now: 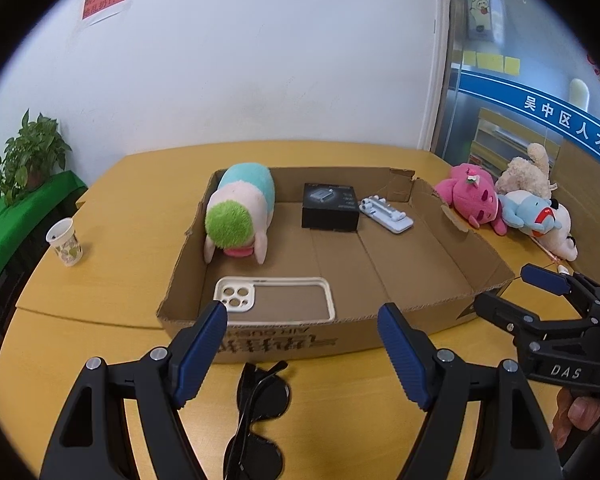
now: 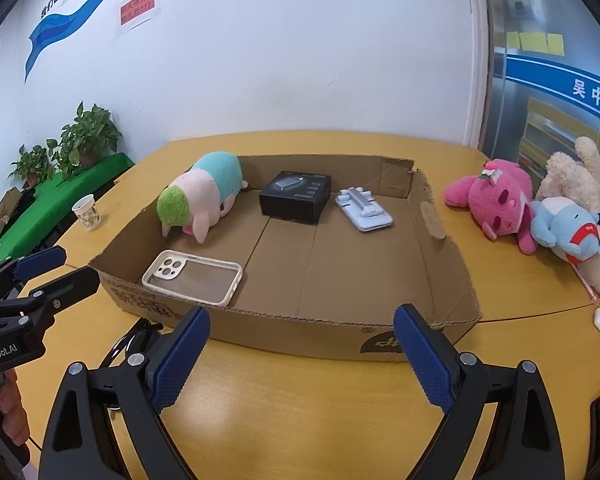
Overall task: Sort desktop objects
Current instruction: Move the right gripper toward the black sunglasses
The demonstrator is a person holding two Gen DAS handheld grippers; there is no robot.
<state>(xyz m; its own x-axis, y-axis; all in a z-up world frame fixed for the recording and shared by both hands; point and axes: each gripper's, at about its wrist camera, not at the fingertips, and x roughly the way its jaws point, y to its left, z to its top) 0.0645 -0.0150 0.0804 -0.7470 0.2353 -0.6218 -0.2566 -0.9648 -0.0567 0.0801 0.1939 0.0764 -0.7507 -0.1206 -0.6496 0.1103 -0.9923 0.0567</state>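
The sunglasses (image 1: pixel 260 412) lie folded on the table (image 1: pixel 100 344), just before the near wall of the cardboard box (image 1: pixel 340 332), directly under the left gripper (image 1: pixel 304 354), whose fingers are spread wide with nothing between them. The right gripper (image 2: pixel 304 358) is also spread and empty. The sunglasses look light and thin, with slippery lenses and probably fragile arms, so I would take them at the frame bridge, gently
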